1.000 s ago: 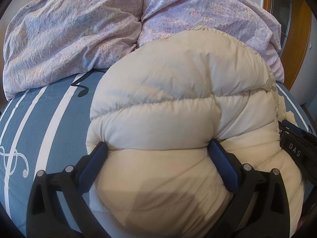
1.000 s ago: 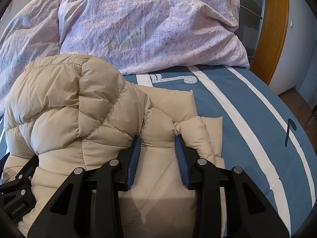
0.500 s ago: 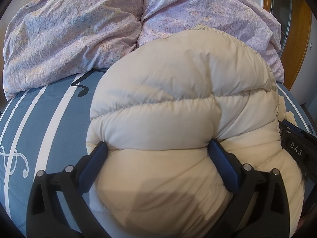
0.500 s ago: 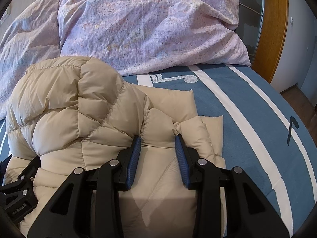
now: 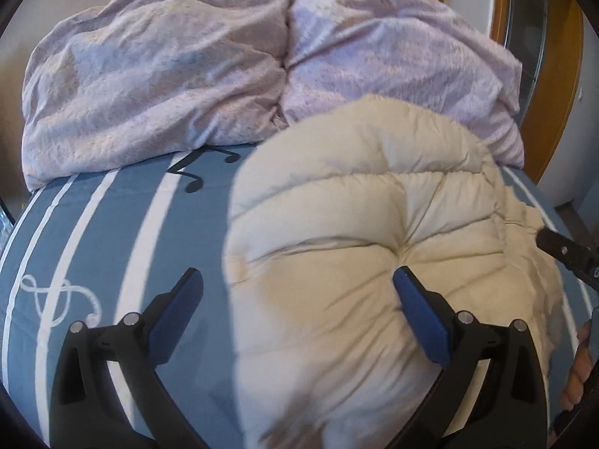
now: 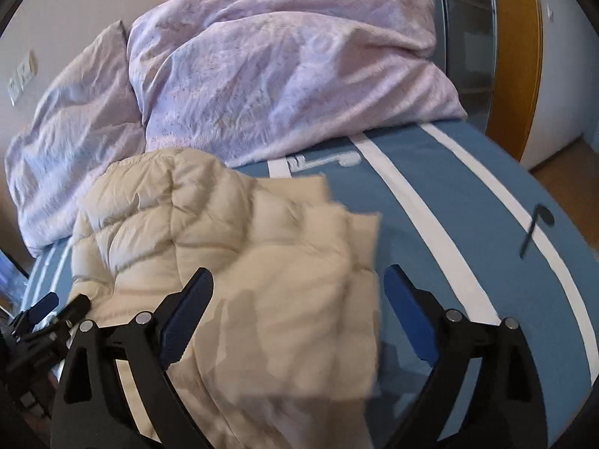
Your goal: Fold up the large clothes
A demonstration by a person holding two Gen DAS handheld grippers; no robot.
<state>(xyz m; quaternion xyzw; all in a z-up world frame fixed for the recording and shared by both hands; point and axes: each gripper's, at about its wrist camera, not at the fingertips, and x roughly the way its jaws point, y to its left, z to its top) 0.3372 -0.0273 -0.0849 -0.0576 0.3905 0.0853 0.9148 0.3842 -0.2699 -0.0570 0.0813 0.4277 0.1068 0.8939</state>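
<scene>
Two lilac pillows (image 5: 262, 67) lie on a blue striped bedspread (image 6: 468, 224).

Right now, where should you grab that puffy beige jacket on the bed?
Probably the flat, thin edge of the puffy jacket on its right side, where the layers lie flat on the blue bedsheet. Come from the right with the right hand-held gripper, now opening; the rounded bulge is too fat to pinch.

The cream puffer jacket (image 6: 262, 280) is motion-blurred at its near edge and cut off by the bottom edge.
</scene>
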